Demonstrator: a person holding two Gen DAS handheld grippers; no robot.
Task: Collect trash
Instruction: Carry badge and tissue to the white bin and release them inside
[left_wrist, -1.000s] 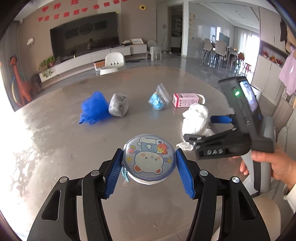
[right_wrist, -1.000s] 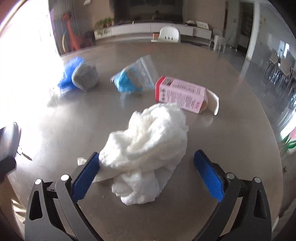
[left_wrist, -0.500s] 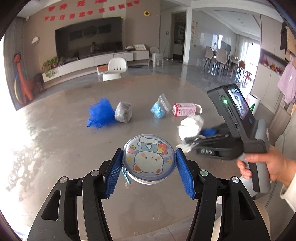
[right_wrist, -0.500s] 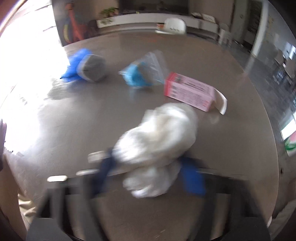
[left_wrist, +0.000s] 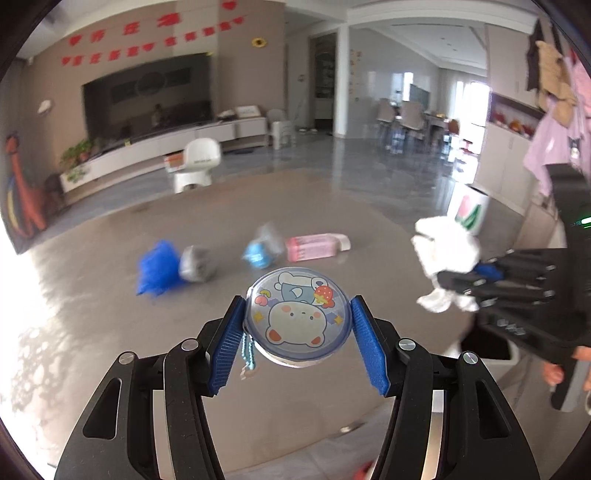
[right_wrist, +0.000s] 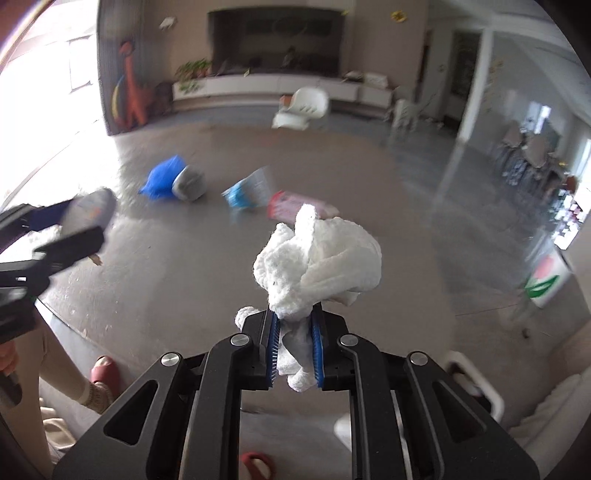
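white wad (right_wrist: 317, 258) pinched in right gripper (right_wrist: 294, 349), frame centre, lifted clear of table (right_wrist: 166, 280). round lid (left_wrist: 297, 317) clamped by left gripper (left_wrist: 297, 349). both grips best kept firm until bin is reached.

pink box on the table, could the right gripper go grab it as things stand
Probably not yet. The right gripper is shut on the white cloth, so its jaws are full. Nothing lies on the table between it and the pink box, so the way looks free once the cloth is dropped.
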